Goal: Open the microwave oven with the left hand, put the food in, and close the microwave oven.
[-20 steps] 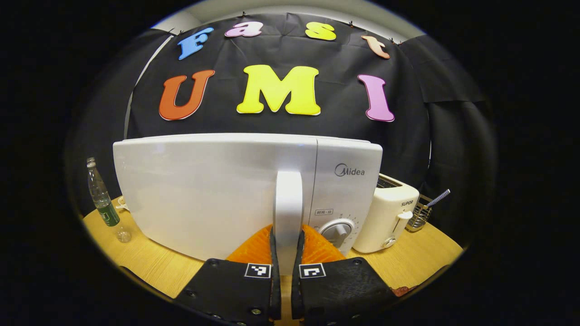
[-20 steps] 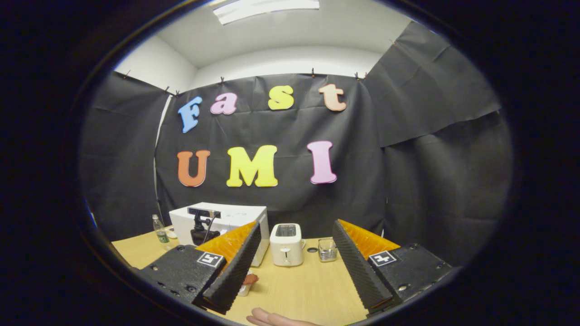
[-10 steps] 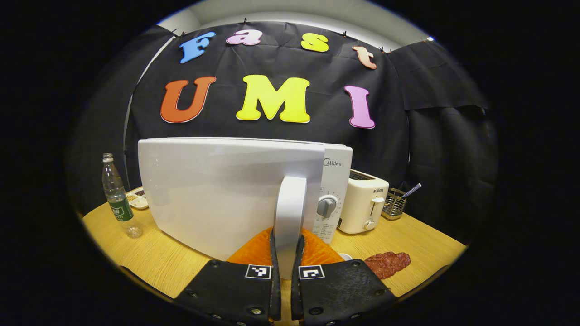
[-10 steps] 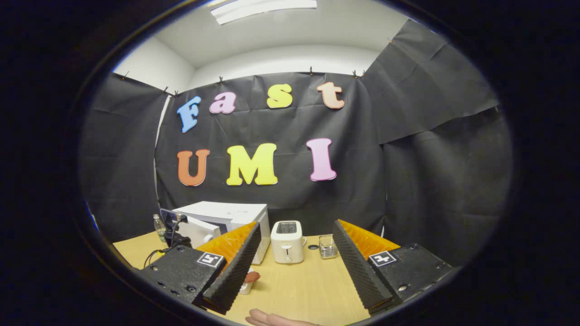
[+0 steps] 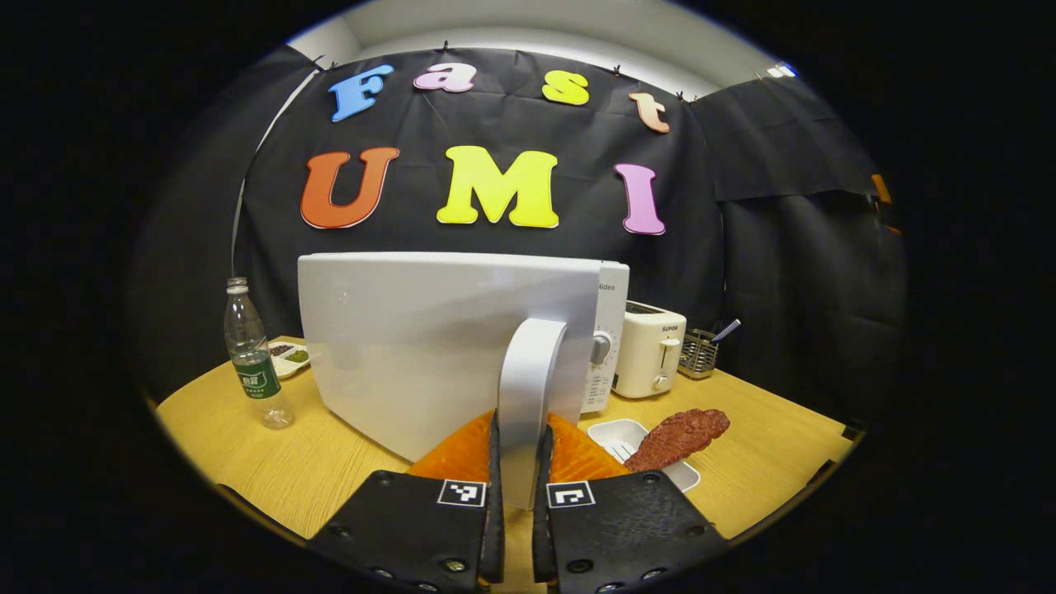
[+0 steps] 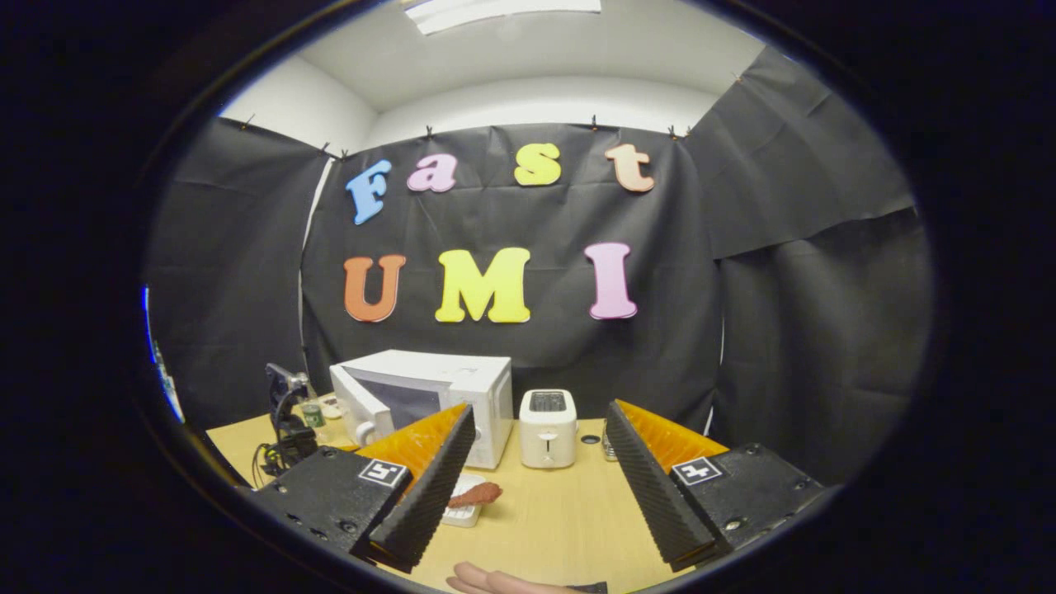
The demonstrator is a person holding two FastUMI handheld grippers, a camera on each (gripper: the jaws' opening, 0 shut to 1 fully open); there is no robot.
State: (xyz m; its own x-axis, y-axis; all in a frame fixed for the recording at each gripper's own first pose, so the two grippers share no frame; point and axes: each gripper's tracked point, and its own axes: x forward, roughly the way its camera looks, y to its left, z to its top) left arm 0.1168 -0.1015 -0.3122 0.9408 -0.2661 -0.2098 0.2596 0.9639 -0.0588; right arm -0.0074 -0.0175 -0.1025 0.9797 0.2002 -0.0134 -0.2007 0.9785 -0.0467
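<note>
1. Left gripper view: the left gripper (image 5: 517,462) still pinches the microwave's door handle (image 5: 525,388), and the door (image 5: 429,338) has swung wider than a second ago.
2. The food (image 5: 676,437) (a reddish slab) now shows, resting across a white tray (image 5: 615,433) on the table (image 5: 272,462).
3. Right gripper view: the right gripper (image 6: 536,487) stays spread wide, holding nothing, above the table; the microwave (image 6: 445,396) stands open.

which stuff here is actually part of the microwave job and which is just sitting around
Part of the job:
microwave
its door
door handle, clamped by the left gripper
reddish food on a white tray
right gripper, open

Lying about:
toaster
water bottle
wire rack
small dish
</note>
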